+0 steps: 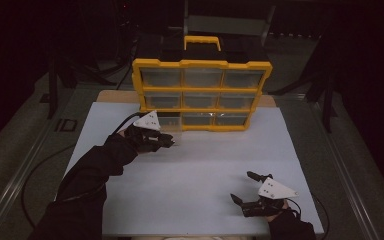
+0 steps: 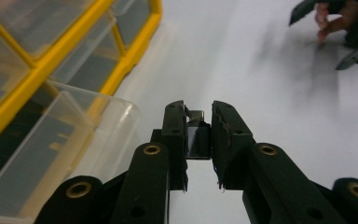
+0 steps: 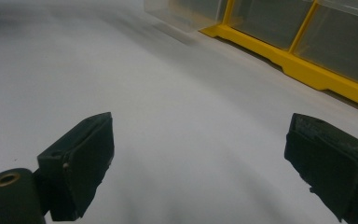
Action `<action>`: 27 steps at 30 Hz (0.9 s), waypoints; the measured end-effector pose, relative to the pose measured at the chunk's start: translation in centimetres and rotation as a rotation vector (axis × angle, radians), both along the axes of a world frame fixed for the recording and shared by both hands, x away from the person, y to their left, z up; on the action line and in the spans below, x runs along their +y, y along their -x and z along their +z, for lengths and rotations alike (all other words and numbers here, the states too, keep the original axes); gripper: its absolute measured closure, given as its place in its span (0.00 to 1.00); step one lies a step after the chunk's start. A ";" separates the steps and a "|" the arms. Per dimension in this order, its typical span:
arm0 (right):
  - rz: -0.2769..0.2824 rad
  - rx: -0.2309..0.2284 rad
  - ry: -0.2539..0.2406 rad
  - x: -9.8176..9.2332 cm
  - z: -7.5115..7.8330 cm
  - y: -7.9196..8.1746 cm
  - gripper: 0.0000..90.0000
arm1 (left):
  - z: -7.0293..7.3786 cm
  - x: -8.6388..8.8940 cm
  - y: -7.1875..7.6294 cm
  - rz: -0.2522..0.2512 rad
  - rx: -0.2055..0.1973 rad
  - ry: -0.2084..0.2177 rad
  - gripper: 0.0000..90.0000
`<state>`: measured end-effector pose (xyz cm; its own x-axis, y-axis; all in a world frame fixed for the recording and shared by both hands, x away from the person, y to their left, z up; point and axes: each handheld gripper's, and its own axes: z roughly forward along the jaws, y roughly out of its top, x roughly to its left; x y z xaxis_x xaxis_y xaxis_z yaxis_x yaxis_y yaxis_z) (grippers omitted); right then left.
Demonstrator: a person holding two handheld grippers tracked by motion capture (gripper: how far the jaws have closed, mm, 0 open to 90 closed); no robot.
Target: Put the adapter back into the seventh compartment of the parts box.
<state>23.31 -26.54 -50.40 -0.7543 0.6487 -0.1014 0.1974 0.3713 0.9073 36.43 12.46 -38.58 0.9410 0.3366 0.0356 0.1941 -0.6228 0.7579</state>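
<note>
Near the lower left corner of the yellow organizer (image 1: 202,95), the left gripper (image 1: 169,141) is held level above the white table sheet (image 1: 195,170), its forearm in a dark sleeve coming in from the bottom left and its jaws pointing right across the sheet. From the high view the jaws look close together, but what sits between them is too small to make out. The left gripper view settles it: the two black pads are pinched on a small dark block with a metal end (image 2: 196,135), which stands upright in the gap and just above the sheet. That view also shows a clear drawer (image 2: 70,144) pulled partway out of the organizer's bottom row, just beside the jaws on their left, a detail that reads only as a faint glint from above. Over at the near right of the sheet, well apart from the organizer, the right gripper (image 1: 245,187) lies low with its jaws spread wide and pointing left. The right gripper view shows bare white sheet between its pads (image 3: 81,163), with the organizer's yellow base farther off.
</note>
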 end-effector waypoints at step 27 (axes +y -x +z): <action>0.009 -0.013 0.003 0.2 0.2 0.2 0.09 | 2.0 2.0 -2.7 0.267 -0.066 0.086 0.85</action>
<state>23.08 -26.35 -50.18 -0.7584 0.6418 -0.1136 0.1819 0.3758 0.9087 39.08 14.44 -36.56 0.8151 0.5767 0.0541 0.2916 -0.4892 0.8220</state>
